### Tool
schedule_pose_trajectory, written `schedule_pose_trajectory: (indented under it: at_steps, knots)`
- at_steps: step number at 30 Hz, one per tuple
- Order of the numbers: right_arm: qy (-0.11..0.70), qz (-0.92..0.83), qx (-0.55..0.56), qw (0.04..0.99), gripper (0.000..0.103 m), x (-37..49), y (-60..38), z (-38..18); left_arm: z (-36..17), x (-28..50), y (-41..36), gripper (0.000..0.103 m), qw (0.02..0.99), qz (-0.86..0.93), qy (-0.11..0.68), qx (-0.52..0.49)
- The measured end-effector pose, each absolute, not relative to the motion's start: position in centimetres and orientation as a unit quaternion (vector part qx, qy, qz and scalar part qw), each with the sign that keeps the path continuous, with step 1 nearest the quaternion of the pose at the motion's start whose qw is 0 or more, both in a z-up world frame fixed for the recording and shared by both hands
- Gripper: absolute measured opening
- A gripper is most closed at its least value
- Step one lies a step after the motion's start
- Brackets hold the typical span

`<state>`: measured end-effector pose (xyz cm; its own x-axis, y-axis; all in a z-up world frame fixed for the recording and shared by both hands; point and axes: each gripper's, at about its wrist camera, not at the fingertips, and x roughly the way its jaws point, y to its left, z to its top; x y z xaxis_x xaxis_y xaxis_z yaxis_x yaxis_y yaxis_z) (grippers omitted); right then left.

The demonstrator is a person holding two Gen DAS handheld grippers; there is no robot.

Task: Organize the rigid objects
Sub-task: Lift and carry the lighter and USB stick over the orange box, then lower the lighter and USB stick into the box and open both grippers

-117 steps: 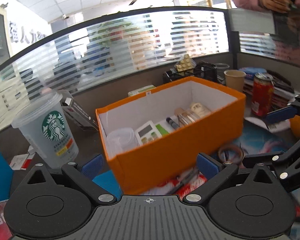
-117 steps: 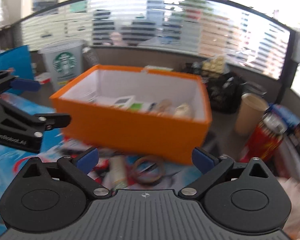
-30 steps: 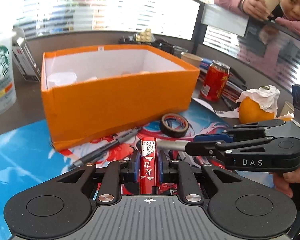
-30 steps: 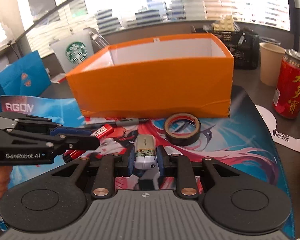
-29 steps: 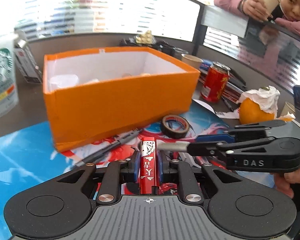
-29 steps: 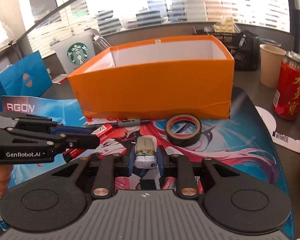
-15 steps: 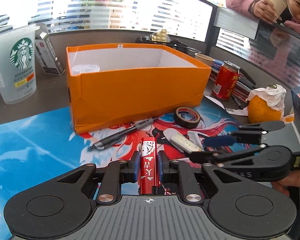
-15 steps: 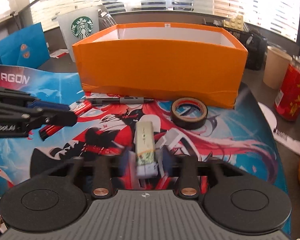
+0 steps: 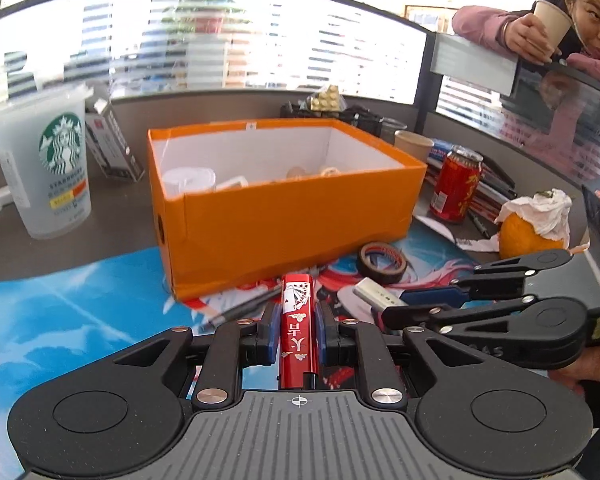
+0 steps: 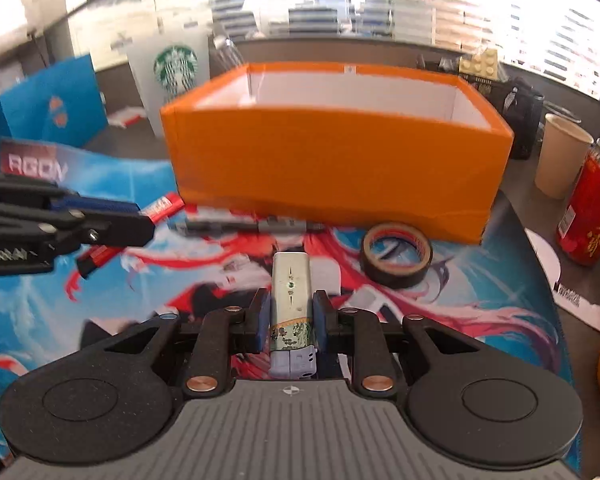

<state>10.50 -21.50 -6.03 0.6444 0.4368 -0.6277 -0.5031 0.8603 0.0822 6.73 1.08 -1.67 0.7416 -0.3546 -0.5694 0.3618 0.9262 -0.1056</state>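
Orange cardboard makes up the biggest thing in both wrist views: an open box (image 9: 292,216) standing straight ahead of both sets of fingers, white inside, with a few pale items lying on its floor (too small to name). Under and around it spreads a printed blue and red mat (image 10: 500,320) on the dark tabletop (image 9: 100,232). Ahead and to the left of the left gripper's fingers stands a frosted Starbucks cup (image 9: 44,164), well apart from them. Ahead and to the right of the right gripper's fingers stand a tan paper cup (image 10: 562,156) and, nearer, a red drink can (image 10: 590,208). Far right of the left fingers sits an orange (image 9: 528,236) capped with crumpled white tissue.

A roll of dark tape (image 10: 396,252) lies flat on the mat just ahead and right of the right fingers, close to the box's front wall. A dark pen (image 10: 244,226) lies along the box's foot, ahead of those fingers.

The left gripper (image 9: 298,330) has its fingers closed narrow on a red lighter (image 9: 298,320), which points forward toward the box. The right gripper (image 10: 290,324) likewise clamps a pale lighter (image 10: 291,300) with a patterned band, lengthwise between its blue pads (image 10: 262,320). Each gripper appears in the other's view, level with it and held above the mat.
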Motion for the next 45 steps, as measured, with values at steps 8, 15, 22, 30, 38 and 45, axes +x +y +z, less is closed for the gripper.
schedule_pose_trajectory:
  at_steps: [8,15,22,30,38,45]
  knots:
    - [0.278,0.260,-0.034,0.924,0.021,11.3,-22.7,-0.6,2.5,8.9,0.3,0.016,0.943,-0.193,0.273,0.006]
    - [0.238,0.251,-0.020,0.938,0.021,14.0,-24.0,3.7,5.9,13.1,-0.1,0.016,0.949,-0.174,0.262,-0.003]
    - [0.231,0.250,0.002,0.940,0.021,18.2,-24.7,5.8,6.1,17.7,-0.1,0.016,0.949,-0.143,0.280,-0.021]
    - [0.280,0.260,0.023,0.924,0.021,24.2,-23.2,4.3,3.1,23.2,-0.9,0.016,0.936,-0.099,0.335,-0.028]
    - [0.334,0.246,0.027,0.910,0.021,28.2,-21.9,0.3,0.4,26.0,-3.5,0.016,0.926,-0.094,0.365,-0.004]
    - [0.348,0.234,0.005,0.908,0.021,29.1,-21.5,-1.3,-1.2,26.9,-4.0,0.016,0.920,-0.077,0.384,0.007]
